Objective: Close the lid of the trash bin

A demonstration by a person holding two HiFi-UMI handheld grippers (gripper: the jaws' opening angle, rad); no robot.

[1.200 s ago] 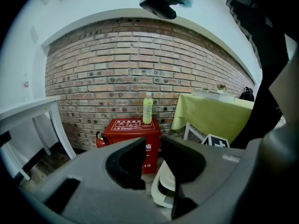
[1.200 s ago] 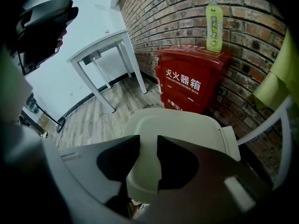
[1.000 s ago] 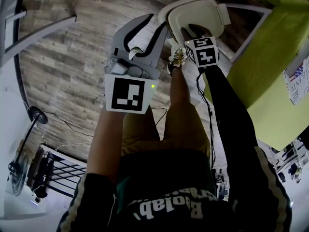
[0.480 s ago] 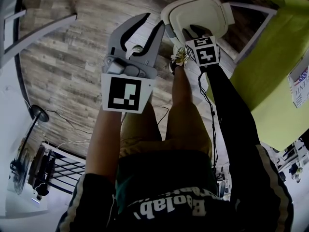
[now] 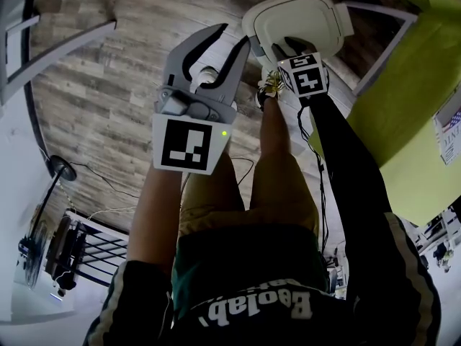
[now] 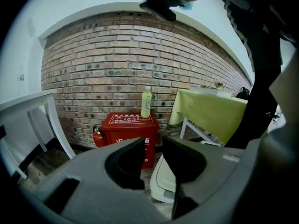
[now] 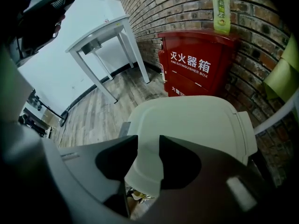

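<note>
1. Trash bin: one, off-white. It stood on the wood floor at the far right of my head view, just in front of the red box and beside the green-clothed table.
2. Lid: one, lowered over the bin, with its hinge end away from the right gripper. I could not tell whether it was fully seated.
3. Right gripper: one, pointed steeply down over the lid's near edge. Its fingers stood spread and had just been opening. The lid's near lip lay in the gap between them and was not pinched. I could not judge whether either finger touched the lip.
4. Left gripper: one, held left of the bin and apart from it. Its fingers were spread and had just opened wider, with nothing between them. The bin showed beyond the gap, lower down.
5. Red box: one, set against the brick wall, printed "FIRE EXTINGUISHER BOX".
6. Bottle: one, upright on top of the red box, with a yellow-green label.
7. Tables: two. The green-clothed table stood right of the bin. The white table stood off to the left.
</note>
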